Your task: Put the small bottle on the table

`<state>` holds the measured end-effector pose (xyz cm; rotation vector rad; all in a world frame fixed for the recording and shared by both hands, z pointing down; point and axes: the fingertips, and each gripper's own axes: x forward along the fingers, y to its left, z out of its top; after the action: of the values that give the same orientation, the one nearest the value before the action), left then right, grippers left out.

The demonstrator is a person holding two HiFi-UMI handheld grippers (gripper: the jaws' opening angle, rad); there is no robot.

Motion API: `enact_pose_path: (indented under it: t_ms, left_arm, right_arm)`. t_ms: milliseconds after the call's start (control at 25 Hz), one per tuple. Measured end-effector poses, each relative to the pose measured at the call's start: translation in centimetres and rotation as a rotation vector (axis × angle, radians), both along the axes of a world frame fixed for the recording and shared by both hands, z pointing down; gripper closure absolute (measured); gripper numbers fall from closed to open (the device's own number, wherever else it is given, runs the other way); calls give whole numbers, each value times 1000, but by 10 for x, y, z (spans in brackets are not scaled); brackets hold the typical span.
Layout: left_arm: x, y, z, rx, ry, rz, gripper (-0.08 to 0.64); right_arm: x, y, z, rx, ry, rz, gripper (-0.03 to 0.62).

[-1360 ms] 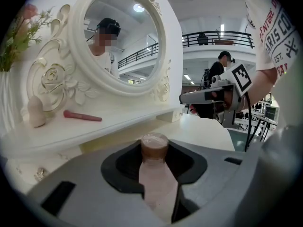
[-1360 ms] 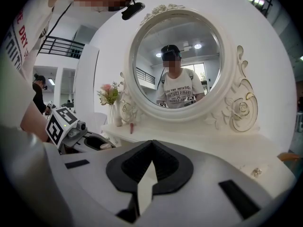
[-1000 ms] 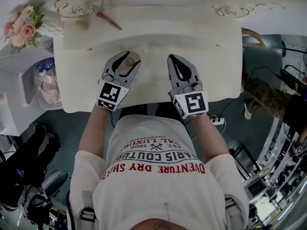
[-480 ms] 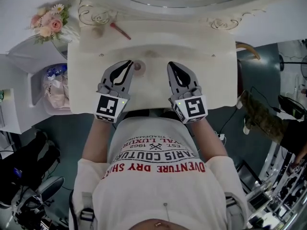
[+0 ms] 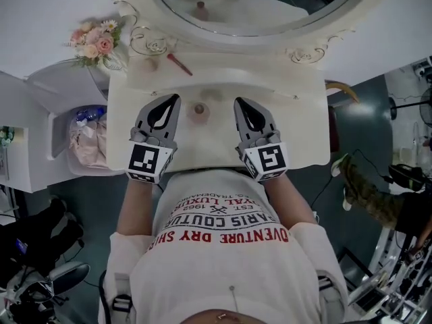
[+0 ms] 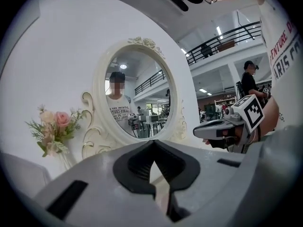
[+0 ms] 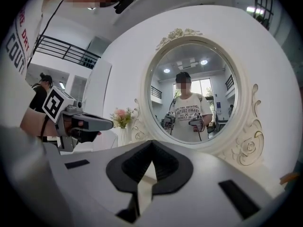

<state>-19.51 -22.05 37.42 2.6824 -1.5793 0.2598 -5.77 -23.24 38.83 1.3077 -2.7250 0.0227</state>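
Observation:
The small brownish bottle [image 5: 198,110] stands upright on the cream dressing table [image 5: 290,123], in the gap between my two grippers. My left gripper [image 5: 173,100] lies just left of it, jaws shut and empty, a little apart from the bottle. My right gripper [image 5: 237,102] rests to the bottle's right, also shut with nothing in it. In the left gripper view the jaws [image 6: 152,143] meet at the tip, and the right gripper [image 6: 215,129] shows at the side. The right gripper view shows its own closed jaws [image 7: 152,142] facing the mirror. The bottle is hidden in both gripper views.
An oval mirror [image 5: 256,9] in an ornate frame rises at the table's back. A red stick [image 5: 179,64] and a small round piece [image 5: 150,65] lie at the back left. Pink flowers [image 5: 94,41] and a side shelf with a bag [image 5: 84,137] stand left.
The left gripper held the bottle between wide jaws a second ago. It has let go, drawn off to the left and shut. The bottle now stands alone on the table.

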Motion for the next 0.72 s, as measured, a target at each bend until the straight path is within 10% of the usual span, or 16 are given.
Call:
enact_pose_path:
  t_ms: [720]
  left_arm:
    - [-32, 17, -7, 18, -3, -48, 552]
  right_arm:
    - [-22, 6, -6, -8, 7, -79, 594]
